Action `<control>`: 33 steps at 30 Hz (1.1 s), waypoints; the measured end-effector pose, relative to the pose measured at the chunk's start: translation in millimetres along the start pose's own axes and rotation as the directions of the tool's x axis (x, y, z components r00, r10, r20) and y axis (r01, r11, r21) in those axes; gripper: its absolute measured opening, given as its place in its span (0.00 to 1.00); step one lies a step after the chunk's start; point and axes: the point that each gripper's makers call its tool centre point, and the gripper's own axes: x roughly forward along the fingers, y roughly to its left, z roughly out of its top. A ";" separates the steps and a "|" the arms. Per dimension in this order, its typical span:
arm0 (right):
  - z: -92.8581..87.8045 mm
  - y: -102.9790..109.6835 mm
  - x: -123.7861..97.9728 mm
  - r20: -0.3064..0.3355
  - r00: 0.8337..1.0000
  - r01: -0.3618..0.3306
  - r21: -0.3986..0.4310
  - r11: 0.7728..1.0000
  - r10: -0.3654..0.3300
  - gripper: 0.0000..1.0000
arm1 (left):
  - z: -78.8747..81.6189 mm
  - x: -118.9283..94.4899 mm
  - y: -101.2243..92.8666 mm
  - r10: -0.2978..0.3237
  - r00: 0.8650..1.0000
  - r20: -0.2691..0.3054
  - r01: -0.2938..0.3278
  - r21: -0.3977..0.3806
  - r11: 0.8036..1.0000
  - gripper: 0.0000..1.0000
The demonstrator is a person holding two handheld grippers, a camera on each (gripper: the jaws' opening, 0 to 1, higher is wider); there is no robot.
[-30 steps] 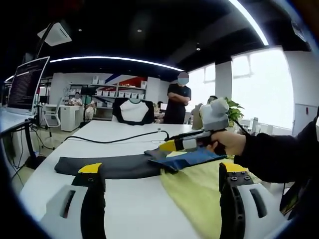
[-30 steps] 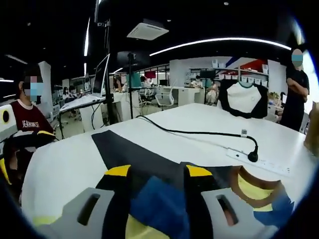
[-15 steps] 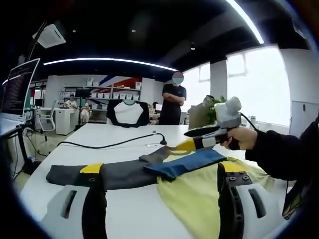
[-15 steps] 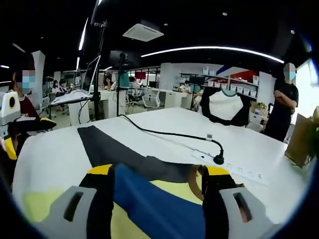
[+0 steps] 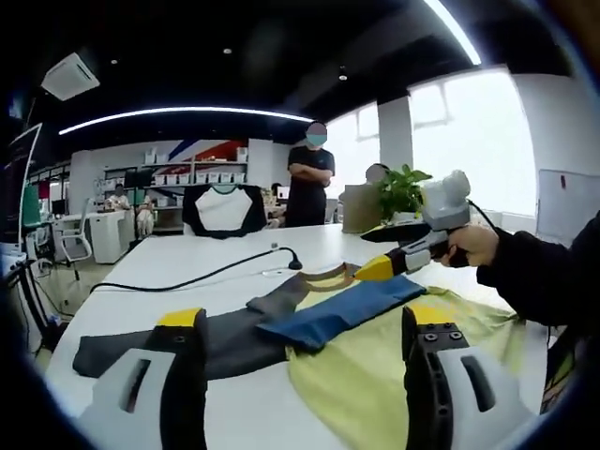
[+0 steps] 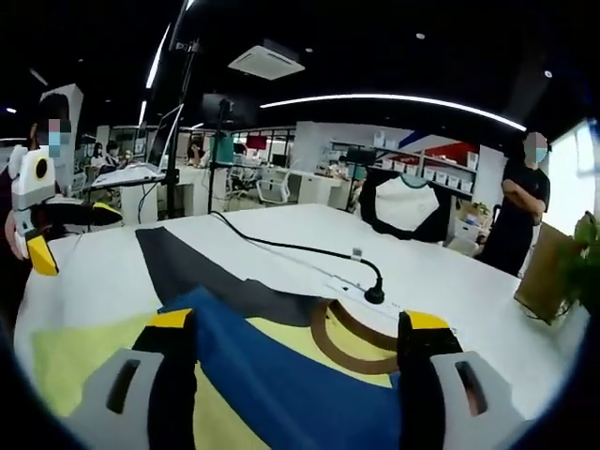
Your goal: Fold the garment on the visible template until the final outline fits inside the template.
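A yellow shirt [image 5: 375,361] with a brown collar [image 6: 342,337] lies on the white table [image 5: 234,412]. Its blue sleeve [image 5: 337,311] is folded across the yellow body, and a dark grey sleeve [image 5: 197,337] stretches away to the left. In the left gripper view my left gripper [image 5: 305,375] hovers open above the shirt's near edge, holding nothing. My right gripper [image 5: 377,271], held by a hand, hangs just past the blue sleeve's far end. In the right gripper view my right gripper [image 6: 295,370] stands open over the blue sleeve [image 6: 281,366]. The left gripper [image 6: 42,255] shows at the far left.
A black cable [image 5: 206,275] runs across the table to a power strip [image 6: 347,281] behind the shirt. A black-and-white shirt [image 5: 223,208] stands at the table's far end. A person [image 5: 309,187] stands beyond it. A paper bag [image 6: 544,272] and a plant [image 5: 403,192] sit at the right.
My right gripper has opened and let go of the blue sleeve, which now lies flat across the yellow body. Both views have shifted with the hands.
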 end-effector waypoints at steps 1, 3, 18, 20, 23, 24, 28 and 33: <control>-1.6 -2.6 -0.5 -0.008 1.000 0.010 -0.008 1.000 -0.010 0.91 | -0.4 1.7 0.0 -0.003 1.000 -0.003 0.003 -0.001 1.000 0.89; -2.8 -4.9 -2.3 -0.005 1.000 0.012 -0.010 1.000 -0.012 0.97 | -1.5 5.7 -0.1 -0.012 1.000 -0.008 0.012 -0.006 1.000 0.88; -32.8 -42.3 -35.0 -0.012 0.997 0.082 0.034 0.996 -0.082 0.99 | -23.9 36.0 0.7 -0.067 0.993 -0.096 0.068 0.006 0.998 0.76; -40.7 -45.6 -41.6 -0.026 0.995 0.098 0.029 0.995 -0.097 0.98 | -28.6 41.6 0.4 -0.072 0.991 -0.111 0.074 0.010 0.997 0.74; -53.6 -49.1 -49.8 -0.059 0.991 0.120 -0.001 0.993 -0.119 0.98 | -35.1 47.4 -0.6 -0.081 0.988 -0.132 0.082 0.007 0.997 0.69; -56.6 -49.4 -51.6 -0.063 0.991 0.120 0.001 0.993 -0.120 0.98 | -38.4 49.8 -1.0 -0.085 0.986 -0.140 0.087 0.007 0.996 0.67; -74.8 -52.4 -58.6 -0.094 0.988 0.126 0.032 0.992 -0.122 0.97 | -50.8 55.8 -2.1 -0.094 0.980 -0.173 0.094 -0.003 0.996 0.63; -92.1 -52.5 -64.5 -0.127 0.984 0.135 0.046 0.990 -0.128 0.96 | -58.9 60.1 -3.9 -0.107 0.976 -0.191 0.109 -0.004 0.994 0.51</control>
